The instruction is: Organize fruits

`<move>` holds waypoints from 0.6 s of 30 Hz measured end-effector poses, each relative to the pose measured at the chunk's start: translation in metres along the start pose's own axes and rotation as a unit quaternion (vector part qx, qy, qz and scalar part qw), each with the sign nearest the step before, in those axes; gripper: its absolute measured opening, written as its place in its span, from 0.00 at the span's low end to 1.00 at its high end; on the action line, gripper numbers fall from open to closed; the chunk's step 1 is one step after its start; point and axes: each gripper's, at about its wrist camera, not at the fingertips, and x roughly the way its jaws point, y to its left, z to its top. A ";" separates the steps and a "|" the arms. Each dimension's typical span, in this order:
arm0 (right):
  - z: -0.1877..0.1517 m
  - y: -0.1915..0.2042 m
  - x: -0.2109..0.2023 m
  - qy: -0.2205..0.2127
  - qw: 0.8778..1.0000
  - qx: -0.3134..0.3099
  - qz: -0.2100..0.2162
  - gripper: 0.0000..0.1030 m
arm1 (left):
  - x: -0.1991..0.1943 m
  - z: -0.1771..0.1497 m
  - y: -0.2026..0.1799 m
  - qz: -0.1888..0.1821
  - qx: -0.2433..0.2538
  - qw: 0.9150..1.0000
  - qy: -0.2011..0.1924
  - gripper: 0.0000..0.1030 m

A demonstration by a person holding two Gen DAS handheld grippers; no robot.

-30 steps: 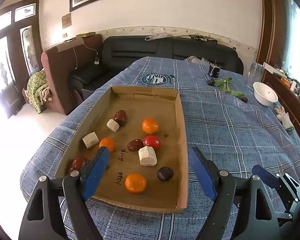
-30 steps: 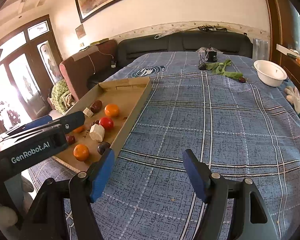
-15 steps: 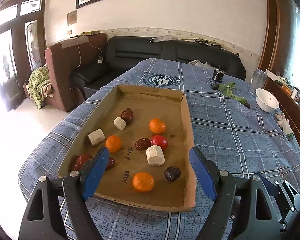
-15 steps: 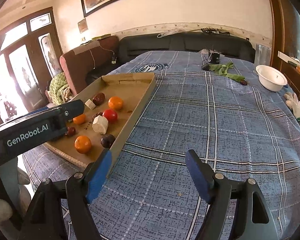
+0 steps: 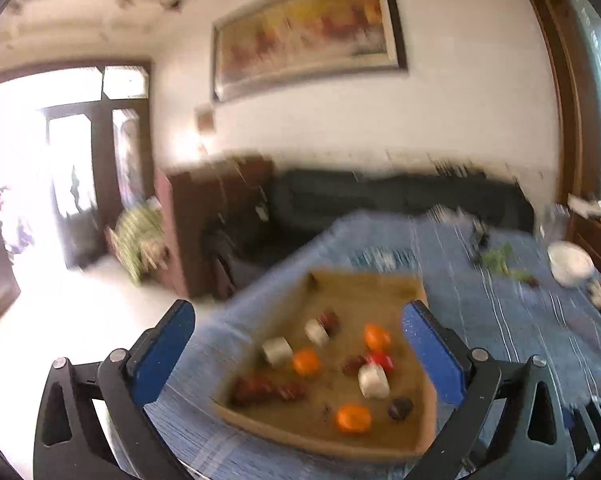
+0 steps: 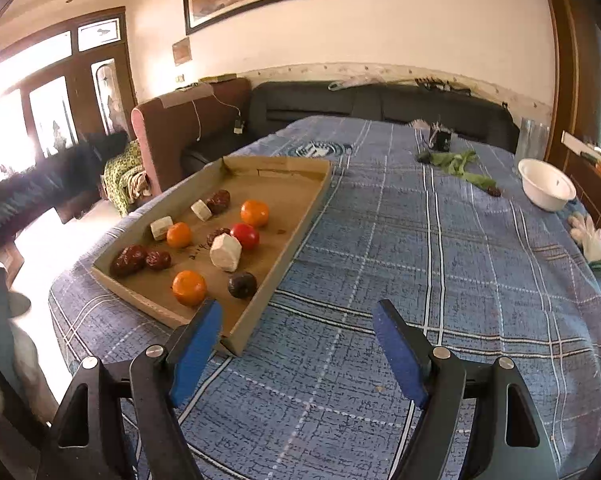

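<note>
Left wrist view is heavily motion-blurred: fruit shows as smeared blobs, edges soft, can't separate the dark pieces at the tray's left corner. Right wrist view is sharp. A dark blurred shape cuts across its left edge; can't tell what it is.

Left gripper (image 5: 296, 348): jaws wide apart, nothing between the pads, touching nothing. Held above the near end of the tray (image 5: 260, 432), which sits between and just beyond the fingers.

Right gripper (image 6: 298, 344): jaws wide apart, holding nothing. Left finger (image 6: 194, 350) overlaps the tray's (image 6: 284, 256) near right corner in view; contact can't be told. The rest of the gap is over the blue plaid cloth (image 6: 440, 264).

Fruit all inside the cardboard tray, ahead-left of the right gripper:
- three oranges (image 6: 188, 288), nearest one by the near edge
- red tomato (image 6: 244, 236) mid-tray, touching a white chunk (image 6: 225, 253)
- dark round fruit (image 6: 242, 285) just beside the right wall
- two red-brown dates (image 6: 129, 259) at the left corner, more dark ones farther back
- two smaller white chunks (image 6: 161, 227) on the left side

White bowl (image 6: 546, 190) and green rag (image 6: 458, 164) are far right on the cloth, well apart from the tray.
</note>
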 end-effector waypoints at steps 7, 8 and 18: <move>0.000 0.005 -0.007 -0.013 1.000 -0.009 0.002 0.84 | 0.000 0.002 0.007 -0.011 -0.018 1.000 0.020 1.00; 0.000 0.005 -0.008 -0.014 1.000 -0.009 0.002 0.84 | 0.006 0.001 0.007 -0.019 -0.023 0.999 0.040 1.00; -0.005 0.006 -0.001 -0.002 1.000 -0.013 -0.002 0.85 | 0.030 -0.015 0.010 -0.033 -0.029 0.994 0.102 1.00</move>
